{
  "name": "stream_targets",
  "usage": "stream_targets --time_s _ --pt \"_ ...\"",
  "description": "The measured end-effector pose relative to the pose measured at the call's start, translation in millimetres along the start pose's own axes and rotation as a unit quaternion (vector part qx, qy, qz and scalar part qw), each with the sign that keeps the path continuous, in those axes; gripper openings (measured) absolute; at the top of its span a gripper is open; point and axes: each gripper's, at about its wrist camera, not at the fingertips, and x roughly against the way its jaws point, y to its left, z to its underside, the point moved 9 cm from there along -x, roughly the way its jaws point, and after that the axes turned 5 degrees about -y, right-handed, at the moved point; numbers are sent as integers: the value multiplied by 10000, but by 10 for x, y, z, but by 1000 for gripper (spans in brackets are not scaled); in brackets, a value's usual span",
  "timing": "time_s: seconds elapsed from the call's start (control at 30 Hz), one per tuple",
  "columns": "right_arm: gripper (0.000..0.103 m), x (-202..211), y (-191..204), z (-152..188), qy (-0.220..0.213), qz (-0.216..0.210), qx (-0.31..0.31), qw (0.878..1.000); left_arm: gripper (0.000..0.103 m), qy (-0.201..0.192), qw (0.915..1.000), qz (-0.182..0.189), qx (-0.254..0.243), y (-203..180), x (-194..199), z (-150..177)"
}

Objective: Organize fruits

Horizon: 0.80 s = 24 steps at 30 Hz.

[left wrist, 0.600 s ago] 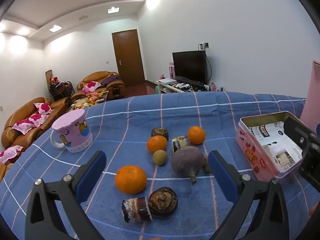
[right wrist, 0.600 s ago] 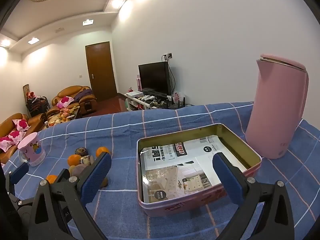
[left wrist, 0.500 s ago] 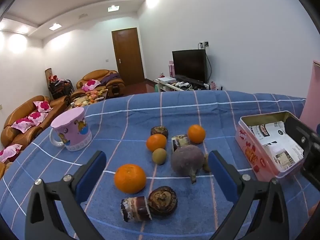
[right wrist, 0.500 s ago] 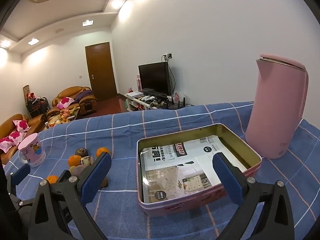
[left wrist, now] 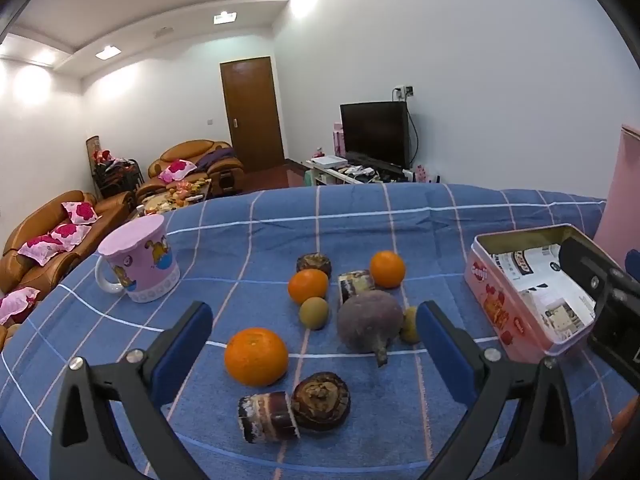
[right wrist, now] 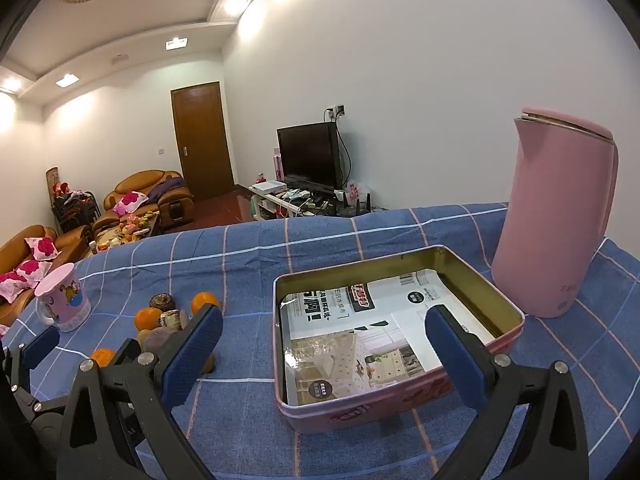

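Left tool (left wrist: 314, 334): blue pads wide apart, nothing between them, held above the counter (left wrist: 440, 224), which carries a blue checked cloth. Just ahead of it lies the fruit cluster. Nearest, a cut dark piece (left wrist: 268, 416) touching a round brown scaly piece (left wrist: 321, 401). Beyond these, a large orange (left wrist: 256, 356) to the left and a purple round root (left wrist: 370, 322) to the right, stem end toward the camera. A small green-brown fruit (left wrist: 315, 312) sits between them, farther back; a second one (left wrist: 409, 324) shows partly behind the root. Farther back still: two smaller oranges (left wrist: 308, 286) (left wrist: 387, 269), another cut piece (left wrist: 355, 285), another brown piece (left wrist: 314, 265). Pink cartoon mug (left wrist: 138, 266) stands well left of the cluster.

Right tool (right wrist: 324, 344): pads likewise spread, gripping nothing, hovering at the near edge of the pink tin (right wrist: 516, 320). Tin is open, lined with printed paper, no fruit in it. Pink kettle (right wrist: 556, 216) stands upright just beyond the tin's far right corner. Fruit cluster is to the tin's left, apart from it.
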Motion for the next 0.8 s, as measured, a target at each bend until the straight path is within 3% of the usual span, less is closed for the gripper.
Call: stream_targets --time_s 0.8 --pt "102 -13 6 6 -1 -10 -9 10000 103 0 10000 28 -6 -1 -22 3"
